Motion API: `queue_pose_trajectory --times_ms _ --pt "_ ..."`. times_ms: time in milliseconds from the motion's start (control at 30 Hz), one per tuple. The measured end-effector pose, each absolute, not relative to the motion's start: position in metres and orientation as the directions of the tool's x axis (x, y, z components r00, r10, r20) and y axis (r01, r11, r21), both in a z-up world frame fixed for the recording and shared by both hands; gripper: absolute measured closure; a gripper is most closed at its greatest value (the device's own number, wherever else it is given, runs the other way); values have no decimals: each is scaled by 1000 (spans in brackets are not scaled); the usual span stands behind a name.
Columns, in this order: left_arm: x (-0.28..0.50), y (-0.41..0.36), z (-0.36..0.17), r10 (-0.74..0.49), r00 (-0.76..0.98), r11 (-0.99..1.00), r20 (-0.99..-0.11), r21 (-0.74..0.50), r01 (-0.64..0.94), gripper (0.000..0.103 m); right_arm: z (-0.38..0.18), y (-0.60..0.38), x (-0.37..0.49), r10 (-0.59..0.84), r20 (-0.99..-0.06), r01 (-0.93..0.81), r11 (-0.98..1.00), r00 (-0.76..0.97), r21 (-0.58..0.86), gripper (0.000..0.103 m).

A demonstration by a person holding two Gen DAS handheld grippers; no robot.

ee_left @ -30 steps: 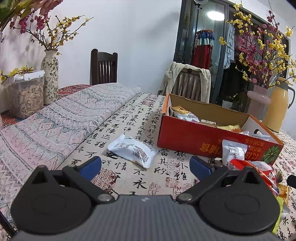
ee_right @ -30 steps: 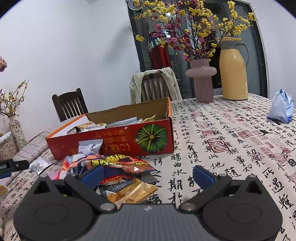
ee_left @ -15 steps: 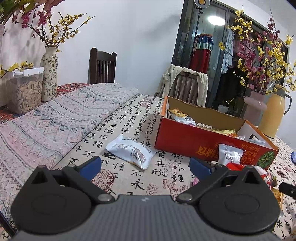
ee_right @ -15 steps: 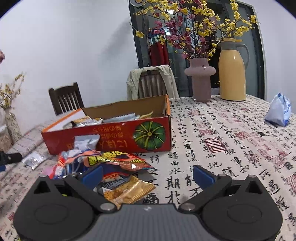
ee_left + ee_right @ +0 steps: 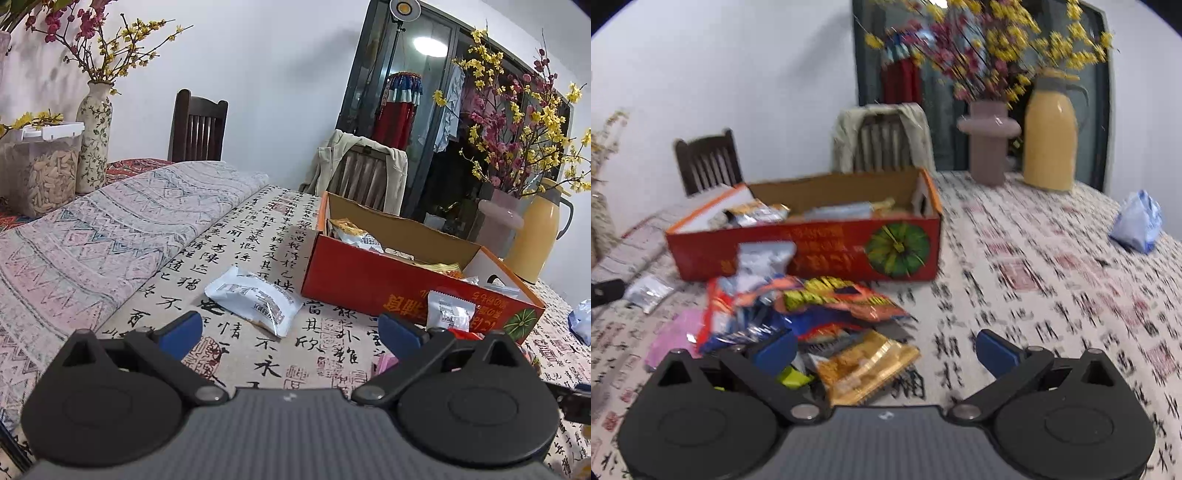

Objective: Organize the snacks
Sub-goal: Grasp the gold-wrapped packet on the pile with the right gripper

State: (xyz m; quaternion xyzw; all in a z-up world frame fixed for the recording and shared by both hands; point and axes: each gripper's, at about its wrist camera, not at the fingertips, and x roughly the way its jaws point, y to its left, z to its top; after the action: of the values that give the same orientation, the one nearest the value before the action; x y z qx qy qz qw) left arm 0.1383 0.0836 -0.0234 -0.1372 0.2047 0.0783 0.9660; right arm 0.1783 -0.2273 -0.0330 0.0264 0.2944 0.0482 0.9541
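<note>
Calligraphy tablecloth (image 5: 1052, 266) holds piled snacks (image 5: 812, 314) before the red box (image 5: 827, 251); both claws gape empty.

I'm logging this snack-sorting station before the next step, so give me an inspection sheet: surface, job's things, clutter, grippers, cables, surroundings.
Surface: table under a calligraphy-print tablecloth, with a patterned runner on its left part.
Job's things: open red cardboard box already holding several packets; pile of snack packets in front of it; white snack packet lying alone left of the box.
Clutter: blue-white bag far right; clear container of seeds.
Grippers: left gripper open, empty; right gripper open, empty, above the pile's near edge.
Cables: nothing seen.
Surroundings: yellow thermos jug, pink vase with blossom branches, two chairs, one draped with a jacket.
</note>
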Motion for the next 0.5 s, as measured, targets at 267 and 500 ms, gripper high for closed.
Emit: queue_pose_trajectory --times_ms 267,500 --pt "137 83 -23 91 907 950 -412 -238 -203 0 -43 -233 184 116 -601 -66 992 791 104 31" --pt "137 83 -23 92 907 949 -412 -239 -205 0 -46 -223 195 177 -610 -122 984 773 130 53"
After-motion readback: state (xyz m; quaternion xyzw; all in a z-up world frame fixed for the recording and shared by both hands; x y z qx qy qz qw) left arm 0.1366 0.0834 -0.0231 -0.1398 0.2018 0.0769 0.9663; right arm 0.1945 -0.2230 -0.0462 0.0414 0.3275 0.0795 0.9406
